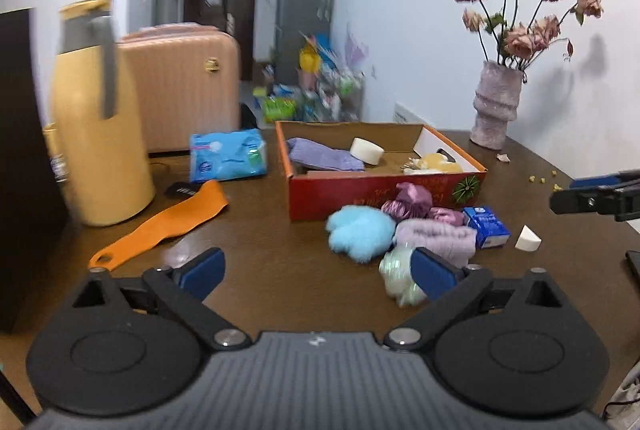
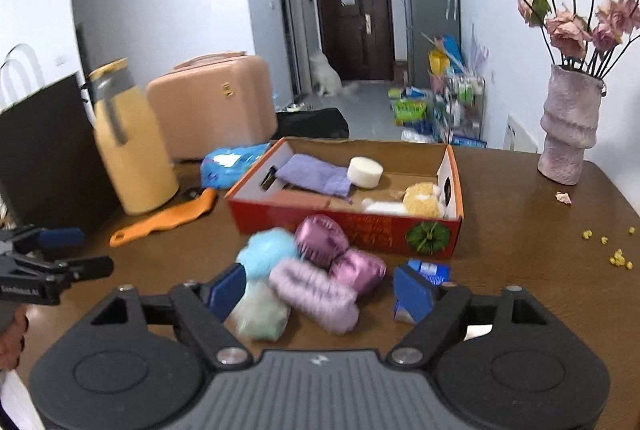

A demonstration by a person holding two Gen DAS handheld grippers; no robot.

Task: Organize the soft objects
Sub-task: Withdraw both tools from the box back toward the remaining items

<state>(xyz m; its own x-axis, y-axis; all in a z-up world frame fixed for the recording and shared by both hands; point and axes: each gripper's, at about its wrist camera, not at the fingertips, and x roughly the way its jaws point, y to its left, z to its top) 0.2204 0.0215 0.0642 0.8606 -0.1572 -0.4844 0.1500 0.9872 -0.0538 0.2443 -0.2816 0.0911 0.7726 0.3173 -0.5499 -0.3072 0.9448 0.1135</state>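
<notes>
Now both my left gripper (image 1: 318,272) and right gripper (image 2: 322,292) hang wide open and empty above the soft pile (image 2: 312,278) beside the box (image 2: 348,230) on the surface (image 1: 260,230)

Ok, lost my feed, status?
Left hand-held gripper and right hand-held gripper open, empty. Soft pile on table before red box. Nothing blocking.
</notes>
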